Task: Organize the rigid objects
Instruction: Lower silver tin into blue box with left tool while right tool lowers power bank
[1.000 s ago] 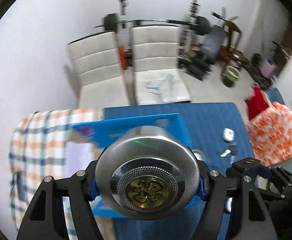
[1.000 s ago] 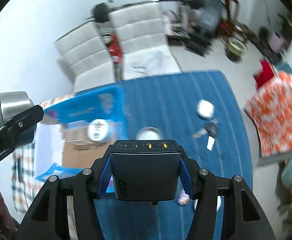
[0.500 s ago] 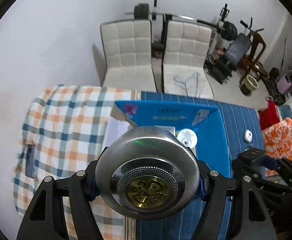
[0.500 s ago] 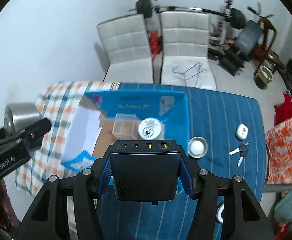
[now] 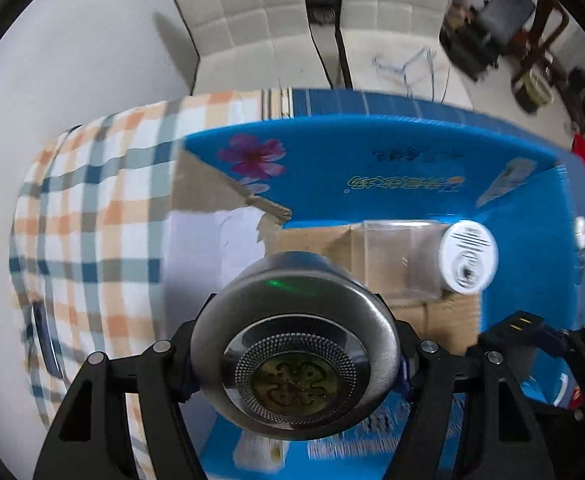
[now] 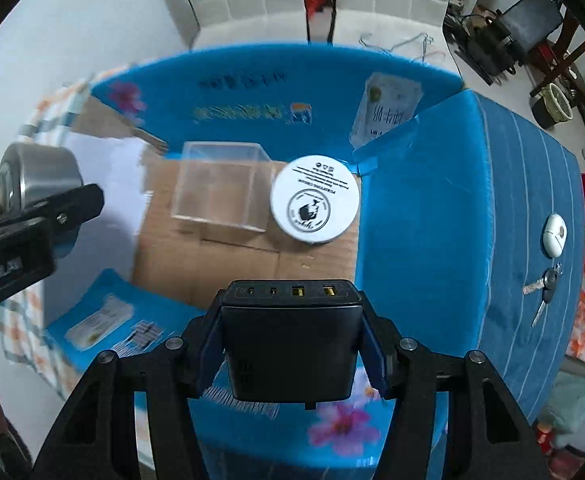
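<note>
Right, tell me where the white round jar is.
The white round jar sits on the cardboard floor of the open blue box, in its far right corner in the right wrist view, right beside the clear plastic case.

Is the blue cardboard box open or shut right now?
Open. The blue cardboard box has its flaps spread outward, and the clear plastic case and white round jar show on its brown floor.

Home interior, lived-in room. Two white quilted chairs (image 5: 248,28) against a plain white wall; bench covered with a checked cloth (image 5: 92,208) and a blue striped cloth (image 6: 524,208). Exercise gear and dark clutter (image 6: 508,28) in the far right corner, wire hangers (image 5: 406,66) on a chair seat, keys (image 6: 544,286) on the bench. Domestic, not a workshop.
</note>
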A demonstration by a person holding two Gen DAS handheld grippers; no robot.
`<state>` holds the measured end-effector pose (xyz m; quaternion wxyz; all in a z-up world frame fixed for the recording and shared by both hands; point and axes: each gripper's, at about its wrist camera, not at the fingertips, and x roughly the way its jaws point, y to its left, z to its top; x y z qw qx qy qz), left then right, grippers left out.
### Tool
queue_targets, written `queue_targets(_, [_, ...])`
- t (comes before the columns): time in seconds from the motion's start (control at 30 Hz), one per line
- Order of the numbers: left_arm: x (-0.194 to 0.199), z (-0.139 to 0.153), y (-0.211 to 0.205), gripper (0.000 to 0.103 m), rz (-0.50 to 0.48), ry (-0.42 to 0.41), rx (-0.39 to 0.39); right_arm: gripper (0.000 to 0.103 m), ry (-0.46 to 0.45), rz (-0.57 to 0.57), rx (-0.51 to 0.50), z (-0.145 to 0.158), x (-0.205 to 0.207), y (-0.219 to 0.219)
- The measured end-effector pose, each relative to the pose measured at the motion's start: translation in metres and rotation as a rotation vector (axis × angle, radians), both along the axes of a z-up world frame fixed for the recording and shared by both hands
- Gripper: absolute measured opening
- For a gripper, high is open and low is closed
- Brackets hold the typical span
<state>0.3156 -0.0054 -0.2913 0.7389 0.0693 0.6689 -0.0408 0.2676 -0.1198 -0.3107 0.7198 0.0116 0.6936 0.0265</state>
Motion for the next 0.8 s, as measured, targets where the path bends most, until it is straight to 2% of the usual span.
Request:
queue_targets(0.13, [0.020,-0.035,-0.004,0.068,-0.021,0.060,0.039,0.061,0.053,-0.007,-0.011,-0.025,0.013,0.003])
queue_targets(0.23, [0.029,-0.052,-0.005,0.069,-0.024,0.098,0.012,0.061,0.104,-0.018,-0.006,-0.044,0.017,0.005])
queue_targets(0.4, [0.035,-0.060,-0.008,0.069,-0.026,0.115,-0.049,0.061,0.138,-0.052,0.005,-0.064,0.023,0.001])
queue_targets(0.5, [0.039,-0.068,-0.011,0.069,-0.033,0.124,-0.035,0.061,0.165,-0.069,0.008,-0.077,0.029,-0.007])
queue_targets(0.6, [0.037,-0.080,-0.007,0.069,-0.011,0.154,-0.066,0.061,0.177,-0.098,-0.001,-0.090,0.031,-0.016])
queue_targets(0.7, [0.038,-0.085,0.005,0.069,0.031,0.183,-0.137,0.062,0.162,-0.104,-0.005,-0.094,0.032,-0.021])
queue_targets(0.8, [0.035,-0.084,0.005,0.069,0.019,0.189,-0.137,0.065,0.172,-0.107,-0.007,-0.096,0.037,-0.015])
